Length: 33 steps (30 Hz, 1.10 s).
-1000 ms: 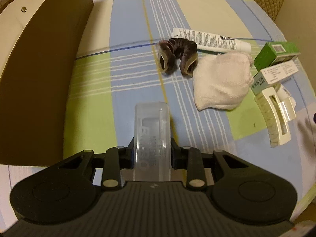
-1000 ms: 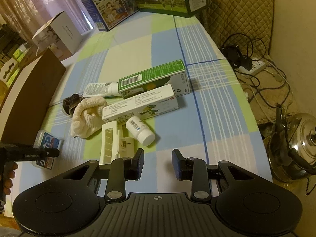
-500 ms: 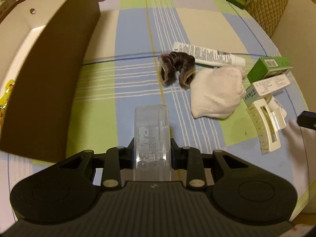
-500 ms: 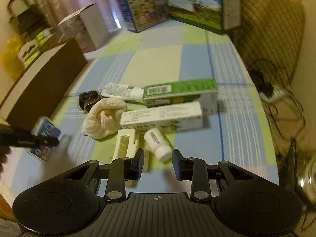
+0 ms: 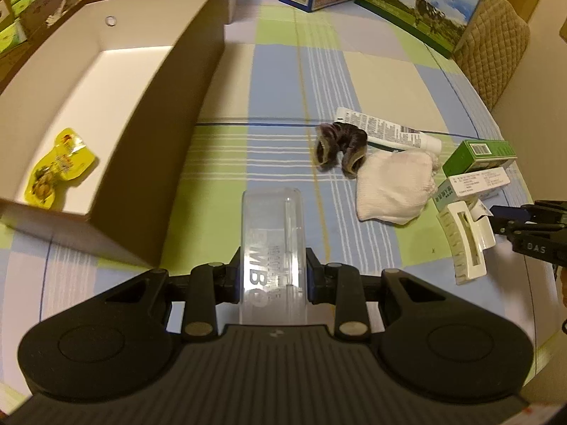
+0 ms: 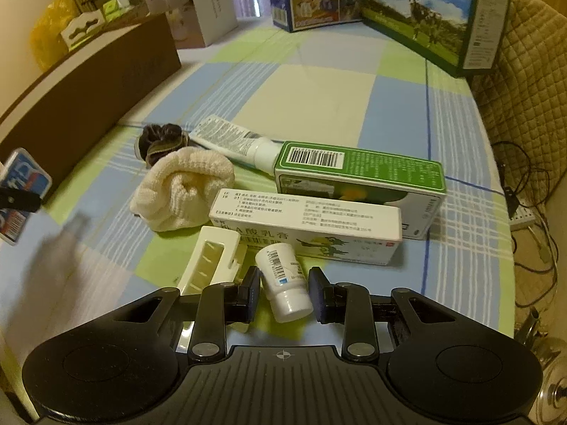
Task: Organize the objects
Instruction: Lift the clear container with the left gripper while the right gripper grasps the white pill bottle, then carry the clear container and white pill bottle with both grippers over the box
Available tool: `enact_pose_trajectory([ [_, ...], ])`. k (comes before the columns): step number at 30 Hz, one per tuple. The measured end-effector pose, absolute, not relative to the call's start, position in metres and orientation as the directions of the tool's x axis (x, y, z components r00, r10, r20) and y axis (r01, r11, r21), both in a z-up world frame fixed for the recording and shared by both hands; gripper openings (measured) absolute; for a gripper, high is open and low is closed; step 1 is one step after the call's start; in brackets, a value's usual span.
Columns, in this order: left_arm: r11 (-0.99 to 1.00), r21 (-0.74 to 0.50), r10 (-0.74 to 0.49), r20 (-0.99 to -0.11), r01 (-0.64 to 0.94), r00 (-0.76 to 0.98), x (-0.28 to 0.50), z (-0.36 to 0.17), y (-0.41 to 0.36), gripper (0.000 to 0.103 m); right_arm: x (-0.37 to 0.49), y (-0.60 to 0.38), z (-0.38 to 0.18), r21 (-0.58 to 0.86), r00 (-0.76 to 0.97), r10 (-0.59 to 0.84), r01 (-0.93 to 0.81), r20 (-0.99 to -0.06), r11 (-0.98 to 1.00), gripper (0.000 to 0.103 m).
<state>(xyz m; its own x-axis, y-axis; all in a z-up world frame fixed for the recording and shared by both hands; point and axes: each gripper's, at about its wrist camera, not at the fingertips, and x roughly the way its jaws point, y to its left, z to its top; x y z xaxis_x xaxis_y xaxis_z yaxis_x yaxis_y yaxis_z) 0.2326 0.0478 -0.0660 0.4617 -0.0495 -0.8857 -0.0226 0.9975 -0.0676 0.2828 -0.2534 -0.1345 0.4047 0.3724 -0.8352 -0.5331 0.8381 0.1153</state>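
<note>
The clear case (image 5: 272, 248) is clamped in the left tool (image 5: 272, 279), its near end hidden behind the body, angled down beside the brown box (image 5: 170, 113). The right tool (image 6: 283, 292) straddles the small bottle (image 6: 285, 283), pads (image 6: 252, 294) not visibly touching, above the table (image 6: 312, 85).

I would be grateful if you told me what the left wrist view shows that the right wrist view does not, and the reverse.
Only the left wrist view looks into the brown box, where a yellow packet lies. Only the right wrist view shows the small white bottle lying between the right gripper's fingers, untouched. Both show the white cloth, scrunchie, tube and cream hair clip.
</note>
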Motion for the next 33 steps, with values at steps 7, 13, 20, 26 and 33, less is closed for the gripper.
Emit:
enact_pose_trajectory([
  [7, 0.996, -0.069, -0.035, -0.881, -0.054, 0.471, 0.221, -0.06, 0.058, 0.026, 0.28, -0.255, -0.137, 0.112, 0.399, 0.367, -0.535, -0.84, 0.837, 0.024],
  [13, 0.995, -0.079, -0.039, -0.869, -0.06, 0.493, 0.212, -0.05, 0.064, 0.026, 0.268, -0.264, -0.116, 0.13, 0.432, 0.372, -0.494, -0.821, 0.86, 0.024],
  [20, 0.994, -0.099, -0.059, -0.845, -0.047, 0.532, 0.202, -0.03, 0.072, 0.026, 0.252, -0.252, -0.077, 0.197, 0.449, 0.445, -0.497, -0.775, 0.845, 0.024],
  [26, 0.993, -0.111, -0.068, -0.825, -0.043, 0.561, 0.197, -0.013, 0.088, 0.026, 0.239, -0.206, -0.05, 0.258, 0.41, 0.548, -0.577, -0.729, 0.775, 0.024],
  [33, 0.993, -0.108, -0.053, -0.802, -0.057, 0.595, 0.193, 0.007, 0.12, 0.026, 0.227, -0.13, -0.03, 0.317, 0.314, 0.666, -0.692, -0.677, 0.649, 0.024],
])
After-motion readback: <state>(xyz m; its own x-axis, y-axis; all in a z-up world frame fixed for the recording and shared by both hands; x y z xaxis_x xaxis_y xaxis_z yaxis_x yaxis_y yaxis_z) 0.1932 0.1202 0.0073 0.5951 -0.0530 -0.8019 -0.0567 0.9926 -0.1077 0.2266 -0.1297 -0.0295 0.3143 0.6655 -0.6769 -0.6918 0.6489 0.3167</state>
